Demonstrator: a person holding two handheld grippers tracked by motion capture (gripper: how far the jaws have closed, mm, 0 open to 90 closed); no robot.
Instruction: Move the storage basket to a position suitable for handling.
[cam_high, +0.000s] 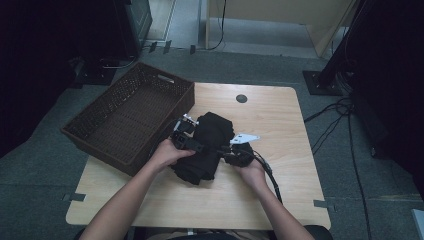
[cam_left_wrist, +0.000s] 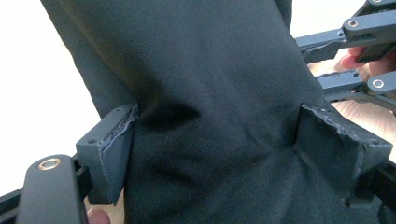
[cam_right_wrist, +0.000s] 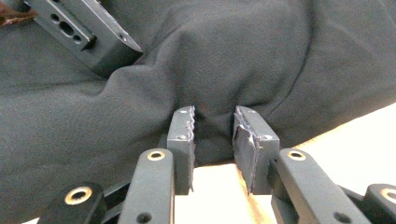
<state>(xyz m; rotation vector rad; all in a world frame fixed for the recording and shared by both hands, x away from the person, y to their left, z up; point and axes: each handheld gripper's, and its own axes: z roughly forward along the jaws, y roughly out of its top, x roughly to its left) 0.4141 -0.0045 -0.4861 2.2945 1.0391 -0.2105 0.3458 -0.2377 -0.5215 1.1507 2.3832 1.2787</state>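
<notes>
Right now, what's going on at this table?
A person is working a folded black cloth on the wooden table with a gripper in each hand. The left gripper clamps a wide bunch of the cloth between its pads. The right gripper pinches a fold at the cloth's edge, just above the tabletop. A brown woven basket sits open at the table's left side, with nothing visible inside it.

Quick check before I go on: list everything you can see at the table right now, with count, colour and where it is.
black garment: one, black, bundled at the table's middle, between both grippers
basket: one, dark brown woven, on the table's left edge
table: one, light wood, on grey floor
left gripper: one, black, jaws pressed on a wide fold of the garment
right gripper: one, black, jaws pinching a fold at the garment's edge
forearms: two, entering from below
</notes>
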